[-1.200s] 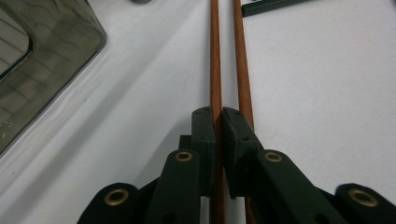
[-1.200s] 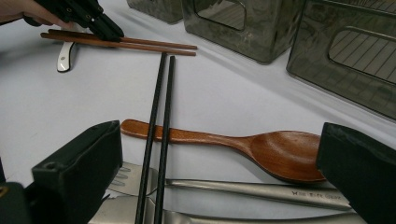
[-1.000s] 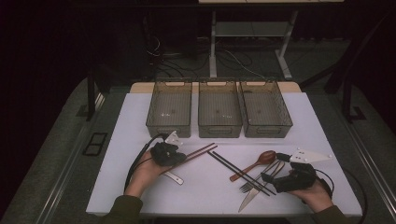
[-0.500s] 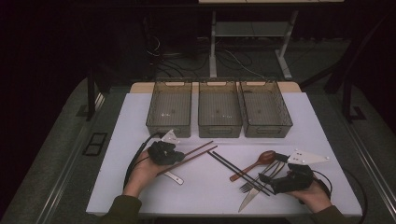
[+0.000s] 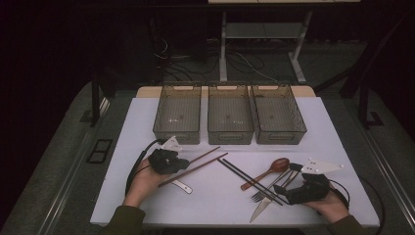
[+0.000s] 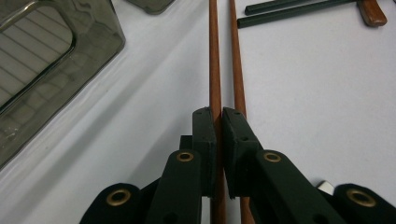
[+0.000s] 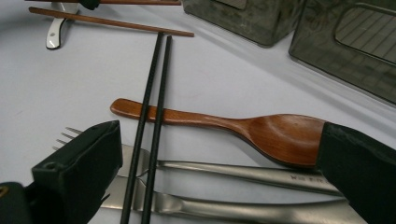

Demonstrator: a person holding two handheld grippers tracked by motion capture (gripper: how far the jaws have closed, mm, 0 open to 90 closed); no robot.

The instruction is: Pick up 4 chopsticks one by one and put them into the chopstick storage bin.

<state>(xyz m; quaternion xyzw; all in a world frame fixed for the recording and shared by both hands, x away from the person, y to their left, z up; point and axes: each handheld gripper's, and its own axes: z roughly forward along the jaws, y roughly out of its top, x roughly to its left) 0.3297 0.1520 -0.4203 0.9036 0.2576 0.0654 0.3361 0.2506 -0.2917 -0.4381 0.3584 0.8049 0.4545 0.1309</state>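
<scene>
The left gripper point(image 6: 218, 122) pinched one slim reddish-brown wooden chopstick point(image 6: 214, 60) between its fingers, just before the left smoky plastic bin point(image 5: 178, 113). The right gripper point(image 7: 219, 172), fingers spread, straddled the brown wooden spoon point(image 7: 261, 132).

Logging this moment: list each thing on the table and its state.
Left gripper: shut on one brown chopstick.
Other brown chopstick: flat on the table, beside the jaws.
Right gripper: open, over the cutlery.
Black chopsticks: lying across the wooden spoon.
Three bins: upright, empty.
</scene>
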